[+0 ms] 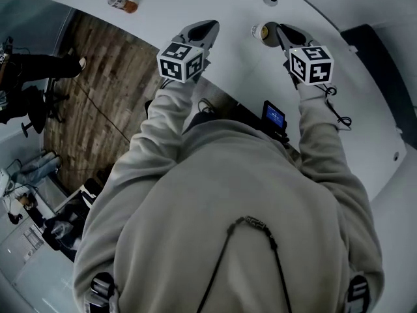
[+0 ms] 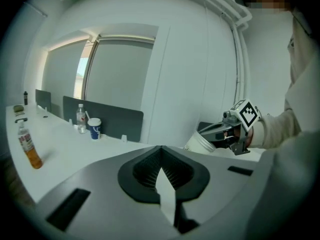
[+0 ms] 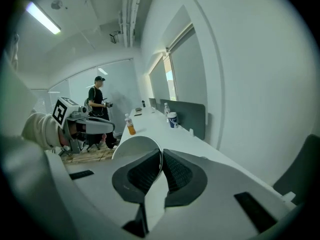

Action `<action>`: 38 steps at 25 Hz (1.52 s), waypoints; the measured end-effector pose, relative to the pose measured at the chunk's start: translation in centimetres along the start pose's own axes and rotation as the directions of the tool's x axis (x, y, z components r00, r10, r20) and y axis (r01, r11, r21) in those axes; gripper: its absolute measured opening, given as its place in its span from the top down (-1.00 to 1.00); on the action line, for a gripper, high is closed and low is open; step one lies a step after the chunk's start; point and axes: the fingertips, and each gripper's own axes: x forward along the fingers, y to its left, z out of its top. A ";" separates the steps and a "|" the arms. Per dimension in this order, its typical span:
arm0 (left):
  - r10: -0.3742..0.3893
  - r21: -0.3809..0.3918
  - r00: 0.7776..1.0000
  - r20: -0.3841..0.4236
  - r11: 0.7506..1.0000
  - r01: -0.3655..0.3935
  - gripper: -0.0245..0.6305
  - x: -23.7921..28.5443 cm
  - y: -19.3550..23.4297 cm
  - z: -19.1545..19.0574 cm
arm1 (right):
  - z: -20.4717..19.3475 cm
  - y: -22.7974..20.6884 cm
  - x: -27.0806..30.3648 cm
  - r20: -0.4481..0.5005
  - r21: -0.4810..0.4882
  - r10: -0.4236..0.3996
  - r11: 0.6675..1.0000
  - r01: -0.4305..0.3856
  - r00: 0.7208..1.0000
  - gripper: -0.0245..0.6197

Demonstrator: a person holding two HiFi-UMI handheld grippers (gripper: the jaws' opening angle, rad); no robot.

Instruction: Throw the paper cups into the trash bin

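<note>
- Currently we hold the right gripper with both pads pinched on the wall of a white paper cup, one pad inside the rim and one outside.
- In the left gripper view, the cup hangs tilted from that grip over the white table. We cannot tell whether its base touches the tabletop.
- We hold the left gripper with its pads pressed together and nothing between them. It is level with the right gripper, over the table's near edge and apart from the cup.
- An orange-drink bottle stands upright farther along the table, on our left.
- A lidded blue-and-white cup and a clear water bottle stand side by side in front of a gray divider panel.
- In the right gripper view, a person stands on the wooden floor beyond the table's far end.
</note>
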 end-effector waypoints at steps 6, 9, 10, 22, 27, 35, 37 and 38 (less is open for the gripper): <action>0.131 -0.001 0.991 0.008 0.991 -0.131 0.92 -9.8 1.8 0.3 | 3.5 9.5 1.6 -0.027 -0.083 0.140 0.986 -0.142 0.990 0.80; 0.219 -0.050 0.974 0.048 0.975 -0.217 0.92 -16.4 4.7 -1.6 | 4.0 16.9 4.8 -0.059 -0.149 0.225 0.961 -0.231 0.973 0.80; 0.258 -0.071 0.964 0.062 0.965 -0.253 0.92 -18.8 6.0 -2.5 | 3.9 19.7 6.0 -0.071 -0.175 0.257 0.948 -0.266 0.964 0.80; 0.562 -0.230 0.818 0.126 0.818 -0.527 0.92 -46.3 14.2 -11.2 | 4.4 48.9 11.5 -0.154 -0.347 0.499 0.781 -0.519 0.853 0.80; 0.670 -0.269 0.733 0.120 0.733 -0.625 0.92 -54.6 16.1 -13.5 | 4.6 56.6 11.9 -0.167 -0.385 0.545 0.731 -0.563 0.821 0.80; 0.749 -0.342 0.645 0.151 0.652 -0.677 0.92 -63.5 16.3 -16.7 | 4.2 67.4 11.6 -0.233 -0.468 0.619 0.605 -0.644 0.750 0.80; 0.772 -0.377 0.617 0.151 0.622 -0.686 0.92 -64.8 16.5 -17.4 | 3.8 68.6 11.7 -0.271 -0.483 0.625 0.570 -0.665 0.732 0.80; 0.783 -0.387 0.604 0.149 0.608 -0.693 0.92 -65.4 16.6 -17.7 | 3.7 69.2 11.9 -0.285 -0.486 0.629 0.556 -0.674 0.724 0.80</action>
